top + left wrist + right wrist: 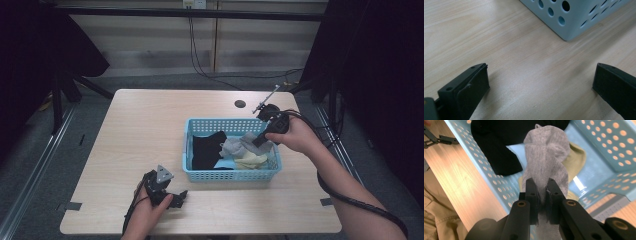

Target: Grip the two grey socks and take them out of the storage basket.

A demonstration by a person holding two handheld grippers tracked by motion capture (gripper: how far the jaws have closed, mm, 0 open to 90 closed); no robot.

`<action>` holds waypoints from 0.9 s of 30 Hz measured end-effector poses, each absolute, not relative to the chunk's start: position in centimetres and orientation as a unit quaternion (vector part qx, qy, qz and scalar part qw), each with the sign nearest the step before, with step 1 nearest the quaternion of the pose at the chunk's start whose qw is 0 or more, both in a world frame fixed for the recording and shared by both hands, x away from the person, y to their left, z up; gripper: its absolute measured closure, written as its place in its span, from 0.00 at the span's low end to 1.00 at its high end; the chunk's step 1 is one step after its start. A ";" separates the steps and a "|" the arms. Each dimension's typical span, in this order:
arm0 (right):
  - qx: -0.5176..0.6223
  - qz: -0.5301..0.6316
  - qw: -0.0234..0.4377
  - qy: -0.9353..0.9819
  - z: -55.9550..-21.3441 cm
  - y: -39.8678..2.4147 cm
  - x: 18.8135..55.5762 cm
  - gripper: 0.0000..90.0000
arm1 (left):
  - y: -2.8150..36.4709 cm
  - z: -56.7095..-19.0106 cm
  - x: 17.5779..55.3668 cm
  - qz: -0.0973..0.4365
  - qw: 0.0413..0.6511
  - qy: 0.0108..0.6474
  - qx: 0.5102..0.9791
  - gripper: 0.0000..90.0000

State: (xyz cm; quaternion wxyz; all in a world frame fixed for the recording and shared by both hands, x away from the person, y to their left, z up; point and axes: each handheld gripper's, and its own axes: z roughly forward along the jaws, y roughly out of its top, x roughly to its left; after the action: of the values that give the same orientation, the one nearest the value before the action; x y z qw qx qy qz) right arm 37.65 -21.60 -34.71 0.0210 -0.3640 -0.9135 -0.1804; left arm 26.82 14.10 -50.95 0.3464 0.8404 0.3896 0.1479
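A light blue perforated basket (197, 174) stands right of the table's middle and holds a black sock (207, 148), a grey sock (239, 145) and a pale yellow sock (251, 160). My right gripper (260, 142) hangs over the basket's right half, shut on the grey sock (546, 152), which dangles from its jaws above the black sock (496, 152) and the yellow sock (576, 157). My left gripper (181, 196) rests on the table near the front edge, left of the basket. Its jaws stand wide apart with bare wood between them, and a basket corner (570, 23) lies ahead.
A round hole (240, 104) sits in the tabletop behind the basket. A cable (360, 202) trails from my right gripper along the forearm. Dark stands and curtains flank the table. Bare wood (145, 130) spreads left of the basket.
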 end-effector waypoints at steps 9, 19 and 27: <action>-0.377 -0.195 0.014 -0.905 -33.9 -23.6 37.7 0.92 | 14.1 -51.0 26.8 0.148 0.346 0.390 0.840 0.00; -0.392 -0.195 0.007 -0.899 -33.5 -25.9 37.3 0.92 | 14.1 -51.0 26.8 0.148 0.346 0.390 0.840 0.00; -0.411 -0.192 0.008 -0.891 -34.0 -28.1 37.0 0.92 | 14.1 -51.0 26.8 0.148 0.346 0.389 0.840 0.00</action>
State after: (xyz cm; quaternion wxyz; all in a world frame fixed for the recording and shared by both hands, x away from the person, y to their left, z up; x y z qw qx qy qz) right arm 37.01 -28.07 -33.99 0.0079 -0.4114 -0.8909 -0.1924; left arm 26.82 14.10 -50.96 0.3464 0.8404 0.3895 0.1485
